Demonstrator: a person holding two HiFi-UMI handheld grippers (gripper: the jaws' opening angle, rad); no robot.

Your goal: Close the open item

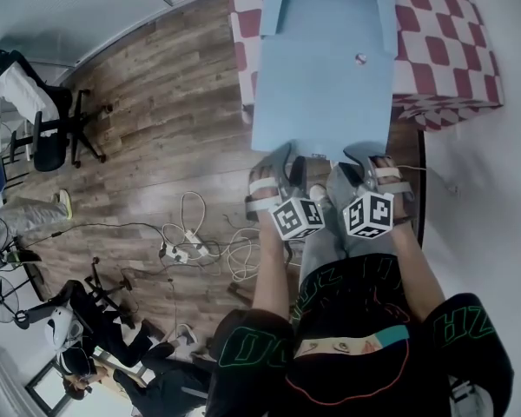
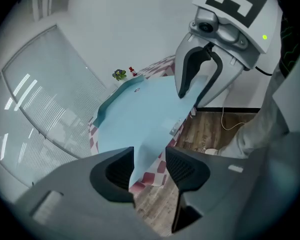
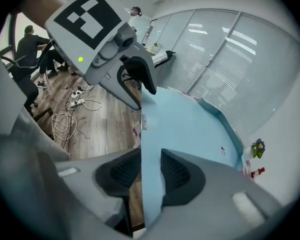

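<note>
Left gripper, right gripper, fingers apart, one blue folder.

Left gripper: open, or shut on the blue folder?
Open: the left gripper jaws stand apart, with the folder corner between them, not clamped.

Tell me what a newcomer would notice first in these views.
A big light blue folder dominates, lying flat on the red-and-white checked tablecloth, its near end overhanging it. The left gripper and right gripper both sit at that end, jaws apart around the folder's edge. Cables sprawl over the wooden floor to the left.
</note>
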